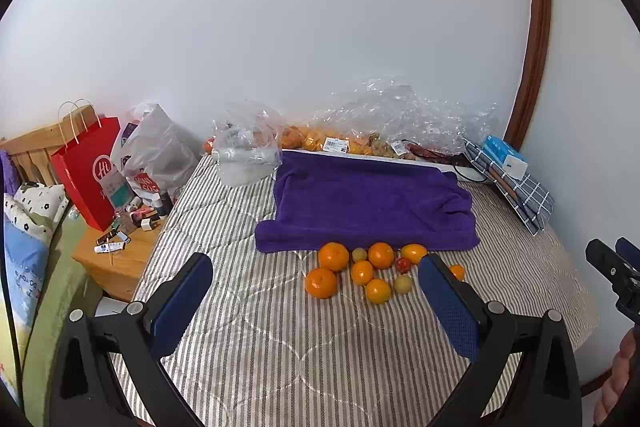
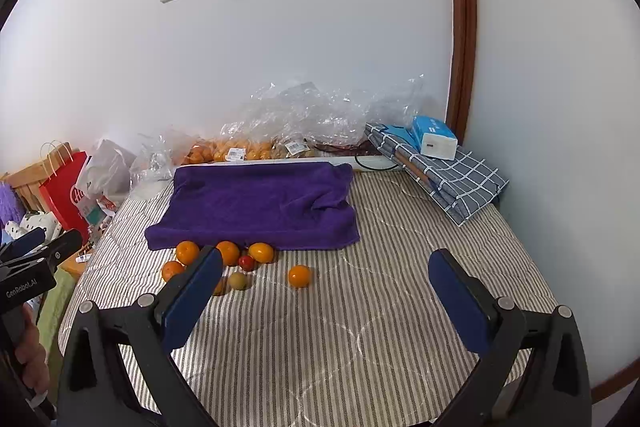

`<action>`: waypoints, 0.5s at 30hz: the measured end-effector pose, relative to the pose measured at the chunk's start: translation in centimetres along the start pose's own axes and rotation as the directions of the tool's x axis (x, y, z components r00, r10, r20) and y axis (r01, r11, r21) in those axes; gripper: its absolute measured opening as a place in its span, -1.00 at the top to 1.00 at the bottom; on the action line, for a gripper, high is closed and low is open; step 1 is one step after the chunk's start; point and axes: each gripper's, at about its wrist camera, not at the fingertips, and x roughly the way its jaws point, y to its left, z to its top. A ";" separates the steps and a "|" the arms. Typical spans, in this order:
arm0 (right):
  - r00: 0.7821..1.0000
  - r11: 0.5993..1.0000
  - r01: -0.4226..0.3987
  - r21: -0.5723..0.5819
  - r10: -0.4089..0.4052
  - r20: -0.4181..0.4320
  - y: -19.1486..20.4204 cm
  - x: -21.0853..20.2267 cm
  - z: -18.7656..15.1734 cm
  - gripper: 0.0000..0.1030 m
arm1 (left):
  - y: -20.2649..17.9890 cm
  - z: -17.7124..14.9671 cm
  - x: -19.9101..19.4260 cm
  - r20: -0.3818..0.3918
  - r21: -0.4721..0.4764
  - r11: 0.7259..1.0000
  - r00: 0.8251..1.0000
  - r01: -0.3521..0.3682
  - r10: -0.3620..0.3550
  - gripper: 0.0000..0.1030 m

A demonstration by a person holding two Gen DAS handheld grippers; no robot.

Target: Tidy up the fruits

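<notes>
The sorting is only beginning, I judge: both tools are hanging above the striped bed (image 1: pixel 360 355), nothing gripped. The left tool (image 1: pixel 316 301) is spreading its fingers wide, and the right tool (image 2: pixel 326 301) also. The mandarins (image 1: pixel 333 256) and small fruits are lying in a cluster just at 6 o'clock of the purple towel (image 1: pixel 368 203); one mandarin (image 2: pixel 299 275) is sitting apart at 3 o'clock of the cluster. Next, one tool needs lowering over a single fruit.

Both wrist views toward shared fruit pile (image 1: pixel 362 273)
</notes>
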 end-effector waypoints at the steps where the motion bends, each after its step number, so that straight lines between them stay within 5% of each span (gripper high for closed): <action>1: 1.000 1.000 0.000 0.001 0.000 -0.002 0.0 0.0 0.0 -0.97 | 0.0 0.0 0.0 0.000 0.001 1.000 1.000 -0.002 0.002 -1.00; 15: 1.000 1.000 0.005 -0.009 -0.005 0.006 0.3 -0.1 0.0 -0.97 | 0.4 0.3 -0.2 0.011 -0.005 1.000 1.000 -0.005 0.005 -1.00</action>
